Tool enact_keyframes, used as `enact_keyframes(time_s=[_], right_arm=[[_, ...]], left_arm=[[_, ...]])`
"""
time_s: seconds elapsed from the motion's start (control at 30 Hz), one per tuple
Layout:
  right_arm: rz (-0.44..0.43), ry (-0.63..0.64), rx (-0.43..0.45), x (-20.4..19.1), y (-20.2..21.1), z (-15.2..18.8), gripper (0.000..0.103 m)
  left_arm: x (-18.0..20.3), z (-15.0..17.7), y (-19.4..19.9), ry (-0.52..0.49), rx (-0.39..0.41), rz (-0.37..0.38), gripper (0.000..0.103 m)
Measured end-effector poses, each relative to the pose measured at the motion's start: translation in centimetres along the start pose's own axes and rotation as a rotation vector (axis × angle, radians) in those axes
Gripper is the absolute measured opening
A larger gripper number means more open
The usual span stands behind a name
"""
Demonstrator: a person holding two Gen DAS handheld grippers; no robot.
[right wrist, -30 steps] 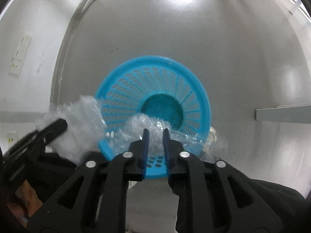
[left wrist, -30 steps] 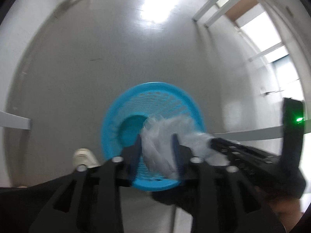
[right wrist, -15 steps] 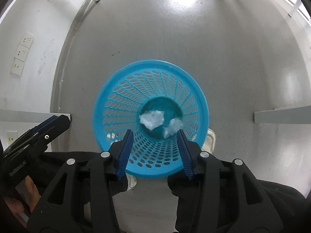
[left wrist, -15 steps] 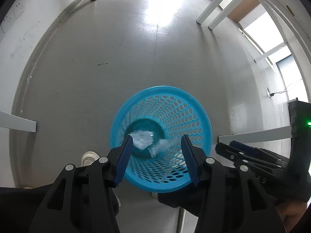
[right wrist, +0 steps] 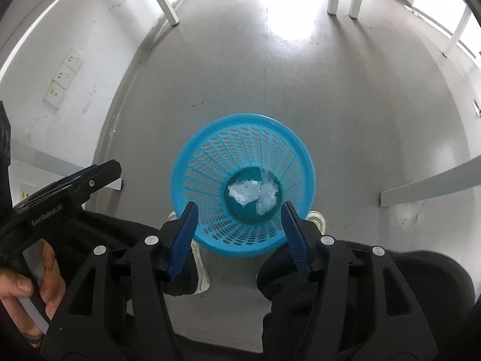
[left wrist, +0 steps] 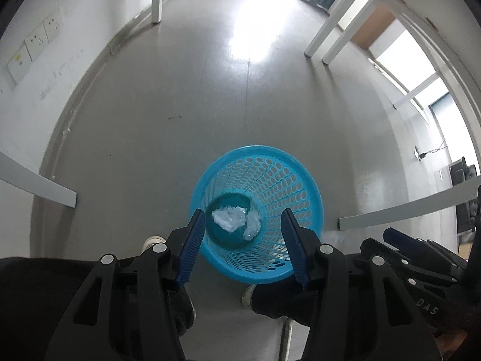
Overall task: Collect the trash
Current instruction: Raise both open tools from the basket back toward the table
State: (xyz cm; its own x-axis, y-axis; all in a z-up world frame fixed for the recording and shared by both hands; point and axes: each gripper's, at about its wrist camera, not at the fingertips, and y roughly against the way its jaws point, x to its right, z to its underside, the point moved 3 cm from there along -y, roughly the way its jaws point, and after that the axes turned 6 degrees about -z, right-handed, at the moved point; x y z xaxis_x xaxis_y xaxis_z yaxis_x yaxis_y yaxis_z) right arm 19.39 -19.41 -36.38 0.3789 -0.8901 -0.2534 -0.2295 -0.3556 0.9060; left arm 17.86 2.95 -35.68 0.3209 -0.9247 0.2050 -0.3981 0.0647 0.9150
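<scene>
Both crumpled plastic wads (left wrist: 230,222) lay at the bottom of the blue basket (left wrist: 303,192), so that drop looked done. My left tool (left wrist: 243,251) gaped empty; the right tool (right wrist: 239,236) had just been opening, nothing between. Grey floor (left wrist: 180,105), white walls, no other trash visible.

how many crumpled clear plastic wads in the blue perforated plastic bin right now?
2, both on the bottom of the blue perforated plastic bin: a larger crumpled clear plastic wad and a smaller crumpled clear plastic wad touching its right side.
</scene>
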Motion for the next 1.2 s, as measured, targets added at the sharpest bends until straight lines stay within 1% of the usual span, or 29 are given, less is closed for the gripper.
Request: enact_keyframes(time_s=[0.07, 0.17, 0.23, 0.33, 0.4, 0.47, 0.57, 0.67, 0.8, 0.87, 1.0, 1.1, 1.2], right_arm=[[0.002, 0.012, 0.021, -0.3, 1.2, 0.5, 0.060], [-0.003, 0.020, 0.051, -0.8, 2.5, 1.2, 0.060], [-0.022, 0.030, 0.067, -1.2, 3.7, 1.7, 0.060], [-0.044, 0.033, 0.101, -1.5, 6.1, 2.6, 0.064], [-0.045, 0.044, 0.126, -1.7, 7.6, 2.9, 0.065], [-0.043, 0.051, 0.161, -1.8, 9.4, 3.3, 0.066], [-0.044, 0.065, 0.217, -2.1, 11.9, 3.9, 0.067], [-0.041, 0.084, 0.278, -2.5, 14.5, 4.7, 0.070], [-0.043, 0.110, 0.349, -3.0, 17.8, 5.5, 0.072], [-0.046, 0.118, 0.384, -3.2, 19.5, 5.8, 0.072], [-0.048, 0.145, 0.460, -3.8, 22.9, 5.9, 0.076], [-0.046, 0.165, 0.510, -4.3, 25.3, 5.6, 0.077], [-0.044, 0.181, 0.558, -4.6, 27.2, 5.1, 0.082]], left_arm=[[0.2, 0.3, 1.0, -0.022, 0.027, -0.005, 0.053], [0.6, 0.7, 2.4, -0.069, 0.073, -0.038, 0.054], [0.8, 1.0, 3.5, -0.093, 0.095, -0.053, 0.056], [1.0, 1.3, 5.6, -0.113, 0.127, -0.080, 0.059], [1.1, 1.6, 7.6, -0.134, 0.165, -0.082, 0.059], [1.3, 2.1, 9.6, -0.161, 0.209, -0.102, 0.060], [1.3, 2.6, 12.6, -0.171, 0.264, -0.086, 0.065], [1.0, 3.0, 15.1, -0.165, 0.310, -0.064, 0.070], [1.1, 3.4, 17.7, -0.165, 0.339, -0.047, 0.070], [1.4, 3.8, 19.3, -0.173, 0.360, -0.020, 0.070], [1.9, 4.4, 22.7, -0.193, 0.427, -0.009, 0.078], [2.5, 4.4, 25.4, -0.208, 0.478, -0.001, 0.080], [2.6, 4.1, 27.2, -0.226, 0.517, 0.000, 0.083]])
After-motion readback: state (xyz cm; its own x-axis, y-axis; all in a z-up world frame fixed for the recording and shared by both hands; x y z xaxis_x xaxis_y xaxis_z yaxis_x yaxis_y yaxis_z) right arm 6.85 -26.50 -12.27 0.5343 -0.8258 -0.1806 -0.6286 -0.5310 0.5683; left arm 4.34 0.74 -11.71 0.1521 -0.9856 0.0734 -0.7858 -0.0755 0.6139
